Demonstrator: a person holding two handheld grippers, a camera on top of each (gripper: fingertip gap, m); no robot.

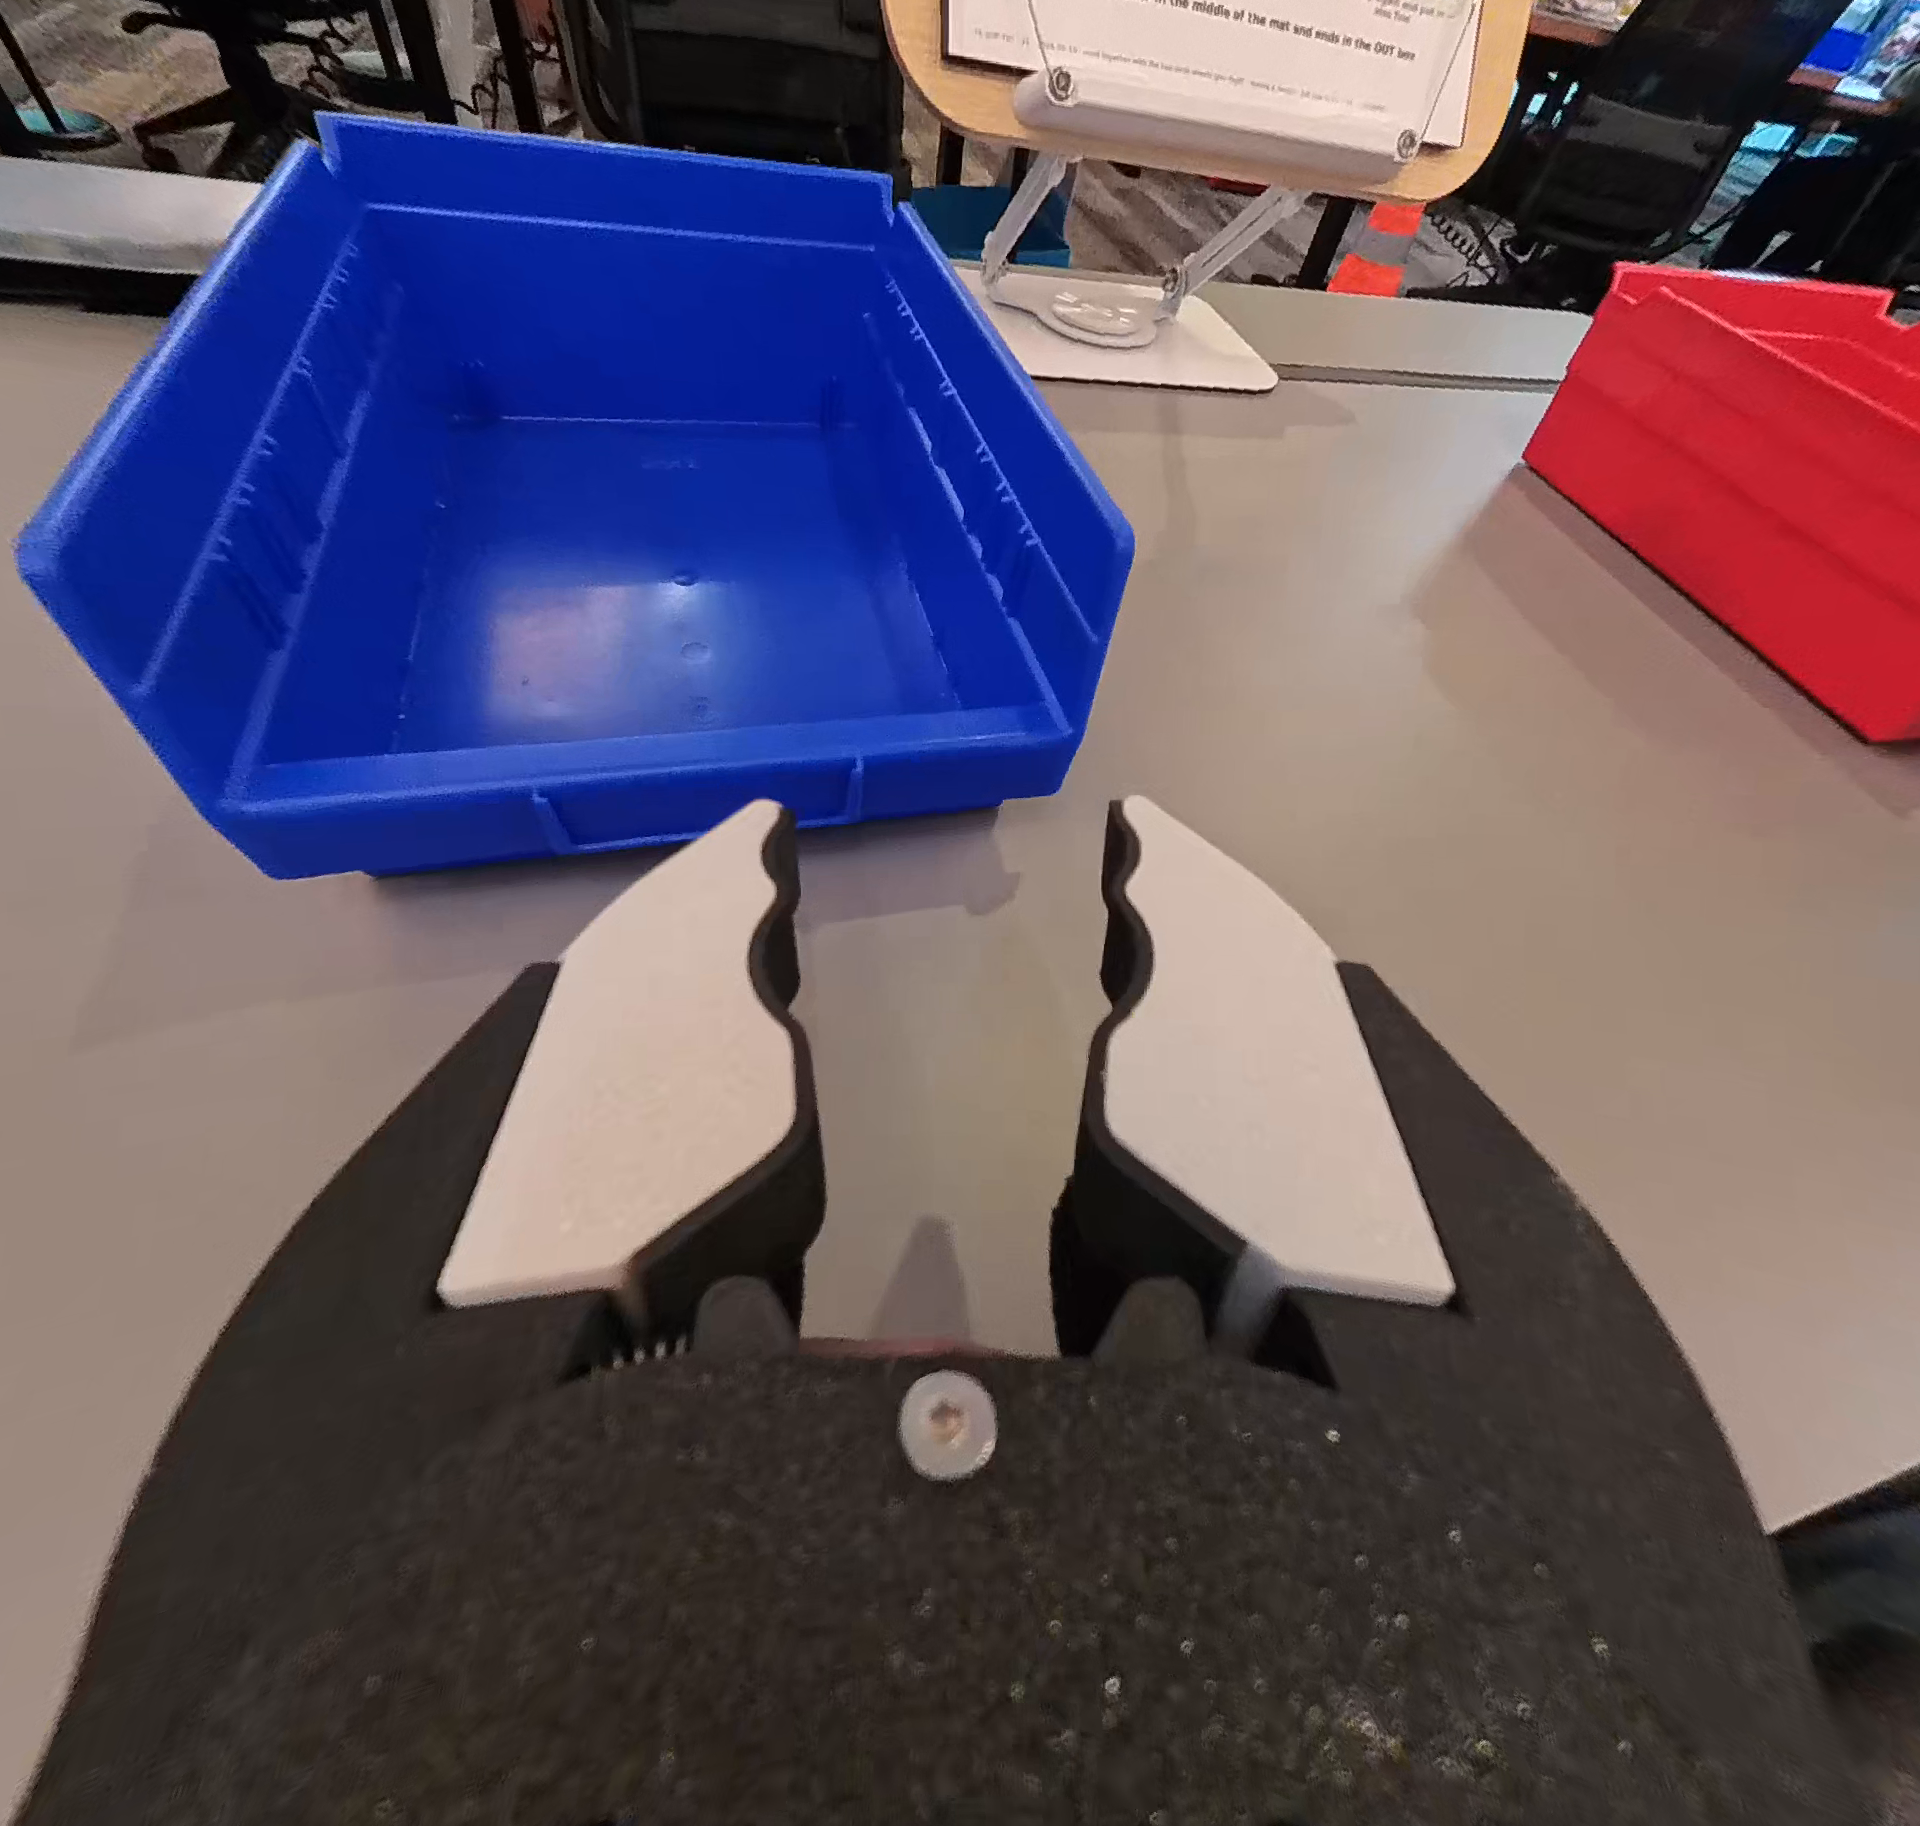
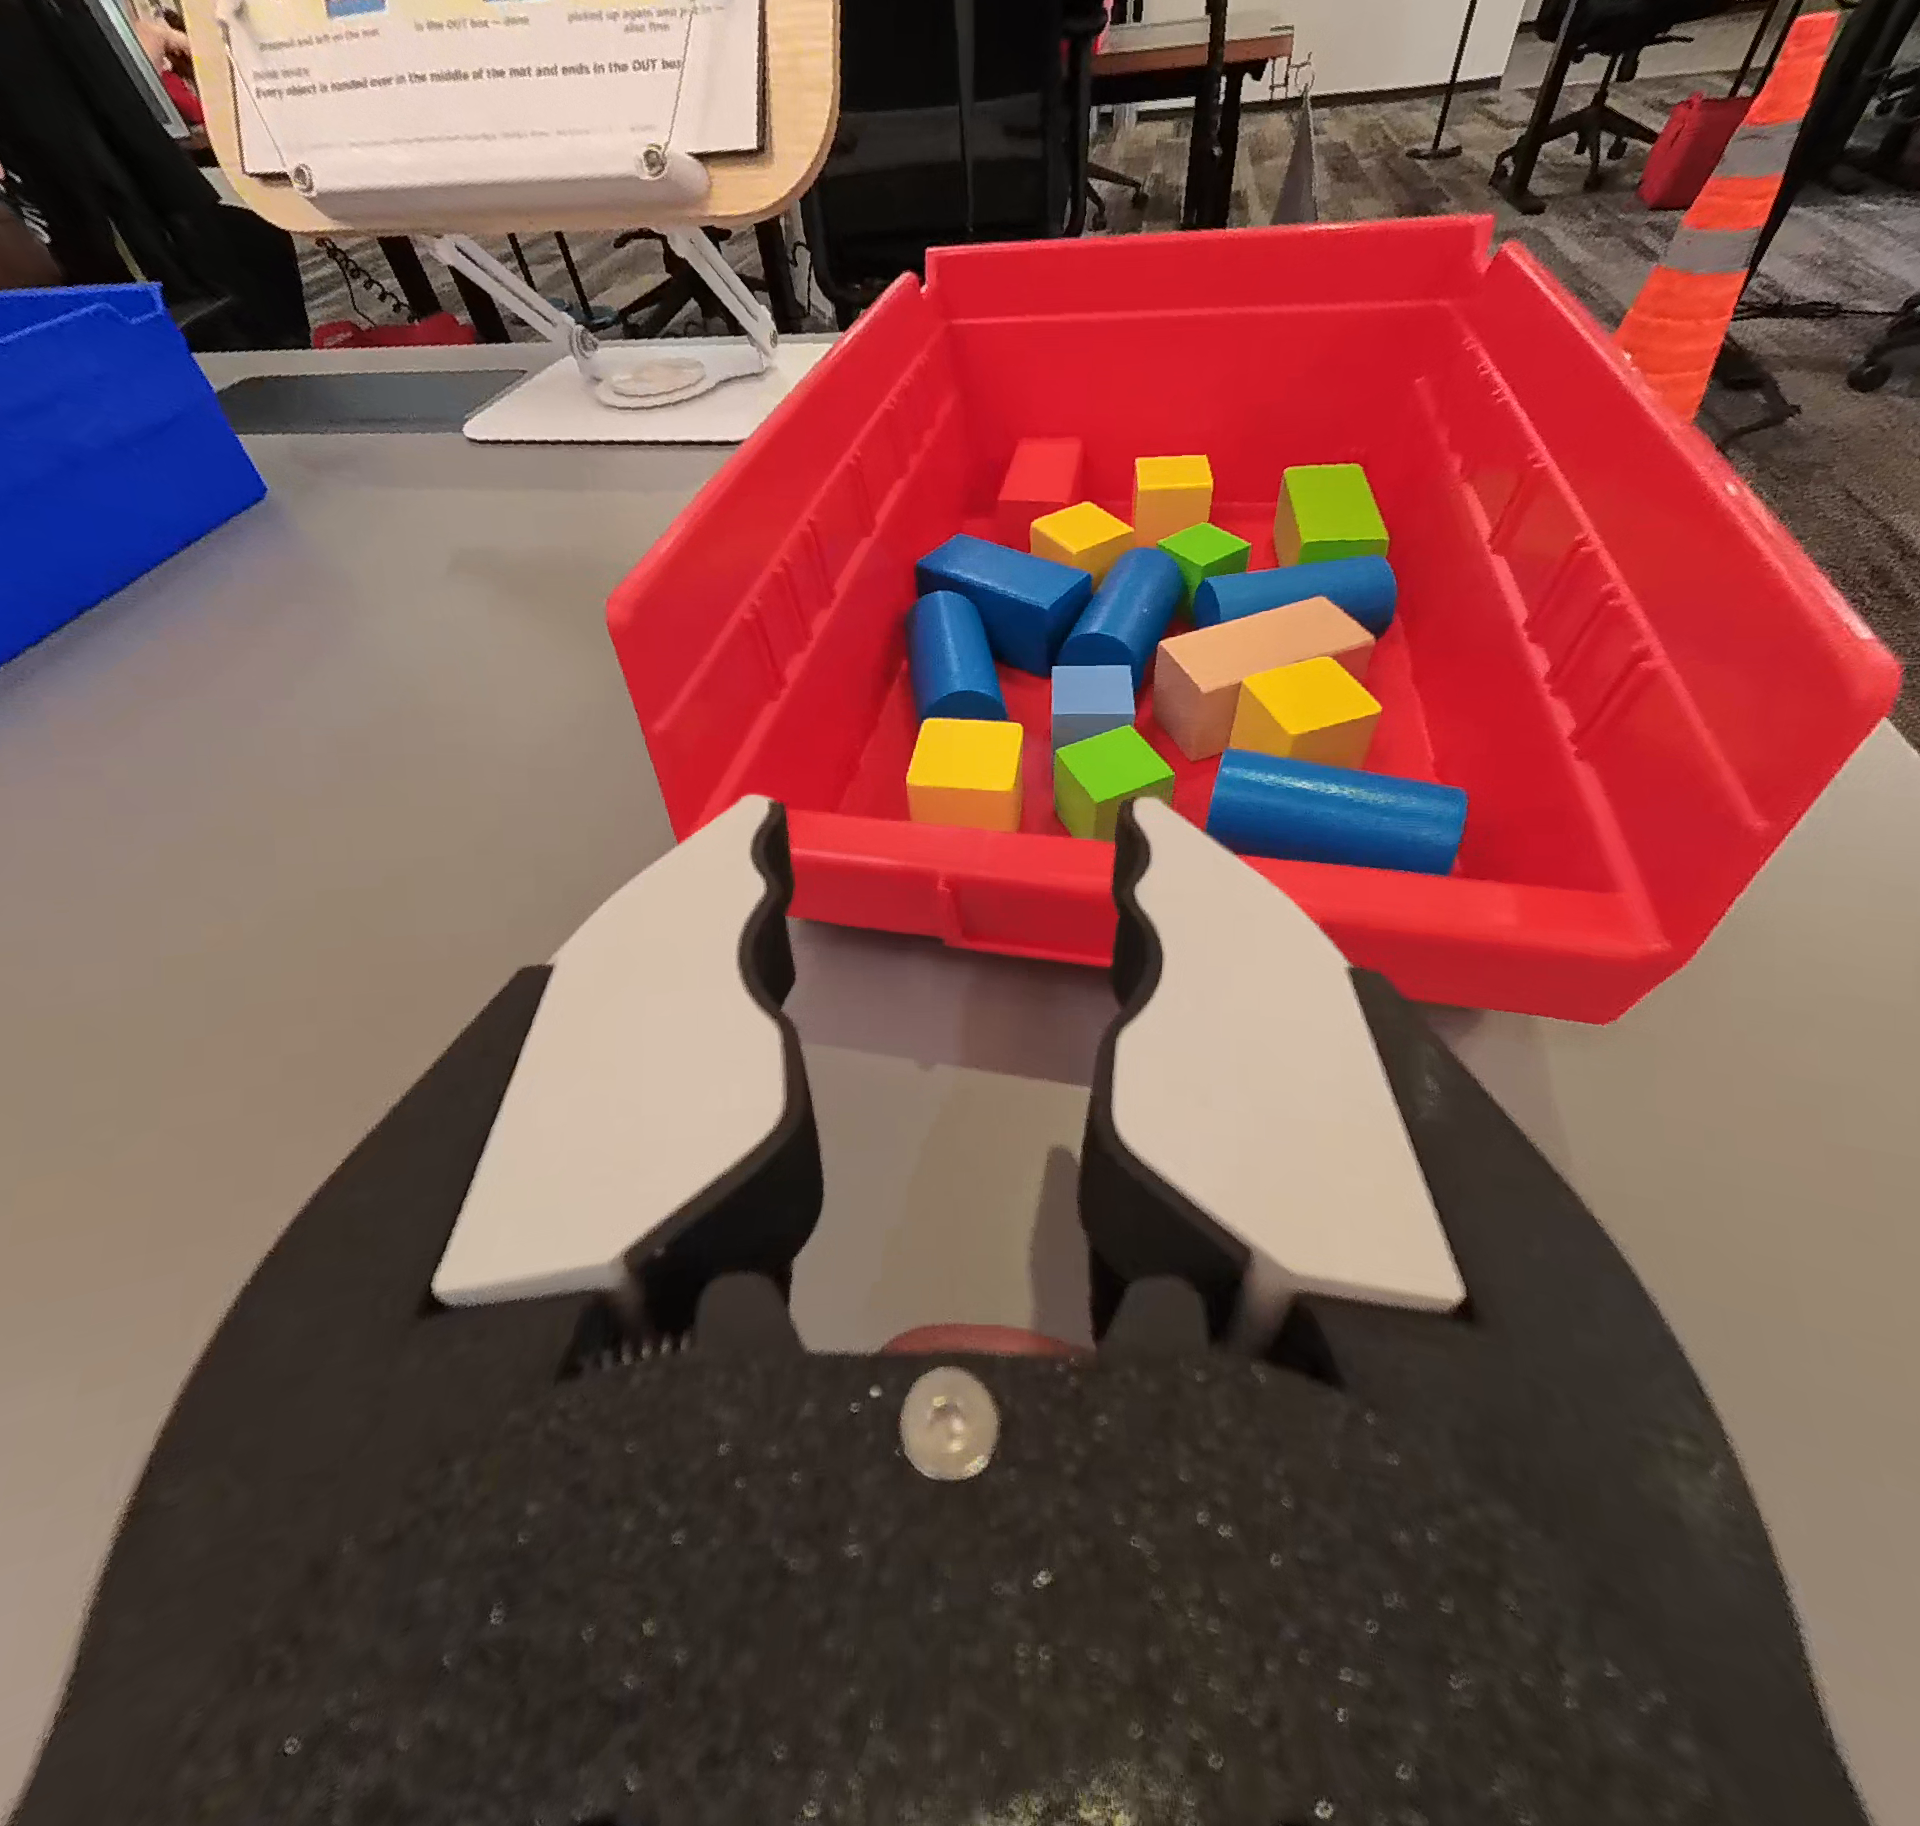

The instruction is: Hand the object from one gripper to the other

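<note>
— Grey table (image 1: 1351,737) out front, and chairs far behind. What sits on it?
— On the left, a blue bin (image 1: 582,529) with nothing in it. On the right, a red bin (image 2: 1558,903) full of blocks (image 2: 1143,654): blue, yellow, green, one tan, one red.
— Where are the grippers?
— Left gripper (image 1: 951,820) is just in front of the blue bin. Its fingers are spread apart and hold nothing. Right gripper (image 2: 951,820) is at the red bin's front wall, fingers spread apart too, nothing between them.
— Anything else?
— A stand (image 2: 499,62) with a paper sheet, behind the bins.
</note>
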